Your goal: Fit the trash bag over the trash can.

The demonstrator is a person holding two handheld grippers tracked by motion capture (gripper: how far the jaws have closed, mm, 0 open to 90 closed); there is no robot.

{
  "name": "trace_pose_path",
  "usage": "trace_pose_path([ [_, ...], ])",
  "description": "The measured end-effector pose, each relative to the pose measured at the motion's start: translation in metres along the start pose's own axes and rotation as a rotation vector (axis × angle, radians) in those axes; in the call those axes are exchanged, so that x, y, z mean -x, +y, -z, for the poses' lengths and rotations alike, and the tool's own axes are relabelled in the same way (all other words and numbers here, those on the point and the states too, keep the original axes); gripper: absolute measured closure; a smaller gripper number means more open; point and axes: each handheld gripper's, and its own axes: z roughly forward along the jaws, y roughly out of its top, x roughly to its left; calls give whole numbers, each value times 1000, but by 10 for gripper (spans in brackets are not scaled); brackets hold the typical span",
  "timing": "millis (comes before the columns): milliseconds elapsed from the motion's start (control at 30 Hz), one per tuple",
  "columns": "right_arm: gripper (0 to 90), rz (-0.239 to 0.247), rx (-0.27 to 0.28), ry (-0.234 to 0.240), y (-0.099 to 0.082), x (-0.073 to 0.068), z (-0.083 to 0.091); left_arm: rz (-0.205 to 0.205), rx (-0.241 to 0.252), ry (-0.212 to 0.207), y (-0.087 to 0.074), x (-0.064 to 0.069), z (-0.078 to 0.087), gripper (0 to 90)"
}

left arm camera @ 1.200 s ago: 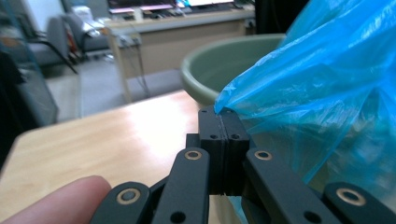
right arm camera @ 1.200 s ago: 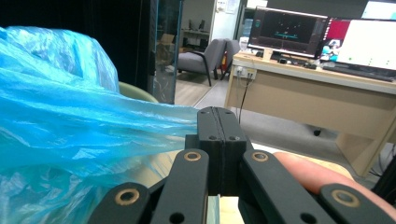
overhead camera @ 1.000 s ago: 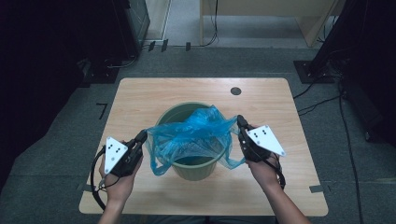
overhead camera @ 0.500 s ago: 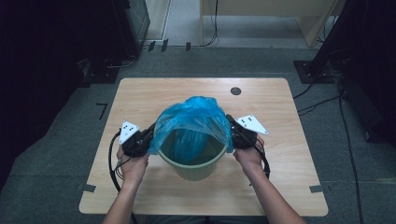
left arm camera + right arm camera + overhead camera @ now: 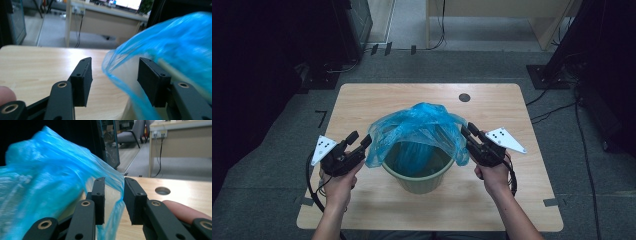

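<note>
One green bin stands mid-table, with one blue plastic bag draped over its rim. The left gripper has just been opening; its jaws stand apart, bag edge loose between them. The right gripper, also just opening, is narrowly parted around the opposite edge.

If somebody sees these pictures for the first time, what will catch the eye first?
First, the bright blue plastic bag, billowing over the green bin in the middle of the wooden table. Next, the black left gripper and right gripper on either side of it; their jaws have just been opening, with the bag's edge loose between them.
</note>
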Motion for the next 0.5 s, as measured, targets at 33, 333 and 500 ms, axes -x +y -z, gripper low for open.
trace_pose_path([
  [33,751,12,0,4,1,-2,1,-3,11,-14,2,1,4,436],
  [333,855,45,-18,-28,0,-9,2,-73,66,-153,13,42,29,363],
  [500,741,28,1,-26,0,-4,-3,-172,-24,-187,7,66,21,331],
])
